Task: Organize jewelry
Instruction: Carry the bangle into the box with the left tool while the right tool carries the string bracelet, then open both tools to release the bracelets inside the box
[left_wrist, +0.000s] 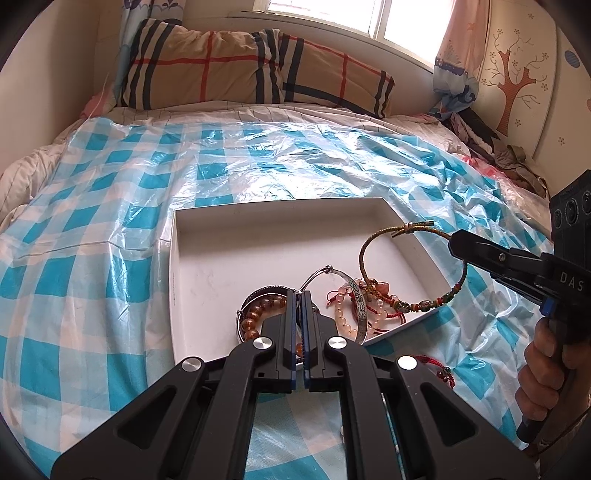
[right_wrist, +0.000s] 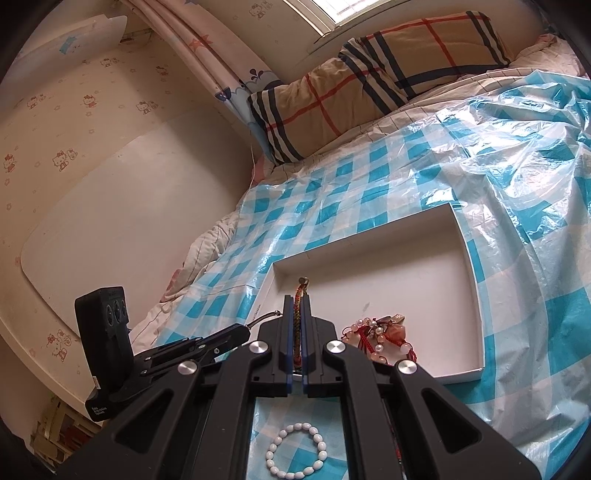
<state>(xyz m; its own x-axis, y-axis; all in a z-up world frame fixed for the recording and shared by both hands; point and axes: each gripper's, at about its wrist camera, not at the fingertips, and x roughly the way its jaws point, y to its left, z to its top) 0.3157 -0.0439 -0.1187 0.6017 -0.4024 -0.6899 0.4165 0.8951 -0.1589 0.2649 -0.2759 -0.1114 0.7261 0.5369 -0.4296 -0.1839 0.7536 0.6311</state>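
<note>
Tray (left_wrist: 207, 236), white & shallow, sits on the bed atop a blue-check plastic sheet (left_wrist: 110, 192); the jewelry is going into it. Step in hand, by my read: both tools carrying a piece each to the tray, w/ release pending.

Left tool (left_wrist: 299, 299): jaws pressed together, pinching what looks like the silver bangle (left_wrist: 354, 291) at the tray's near edge. Amber bead bracelet (left_wrist: 258, 314) lies just beside/under the tips; can't tell if it's caught too. A tangle of red cord & pink beads (left_wrist: 373, 306) already lies in the tray's near right corner.

Right tool (right_wrist: 296, 302): jaws also pressed together, pinching a woven multicolour cord bracelet (left_wrist: 413, 266), seen edge-on between the pads in its own view. From the left view the loop hangs from the tool's tip over the tray's right rim, lower end near the tangle.

Still outside the tray: a white bead bracelet (right_wrist: 295, 450) on the sheet below the right tool, and a red cord piece (left_wrist: 439, 369) near the tray's front corner.

Next, as I judge: bring the cord bracelet fully inside the rim, over bare tray floor away from the tangle so pieces don't knot, then spread the jaws. Same for the left. Then fetch the white beads & red cord.
</note>
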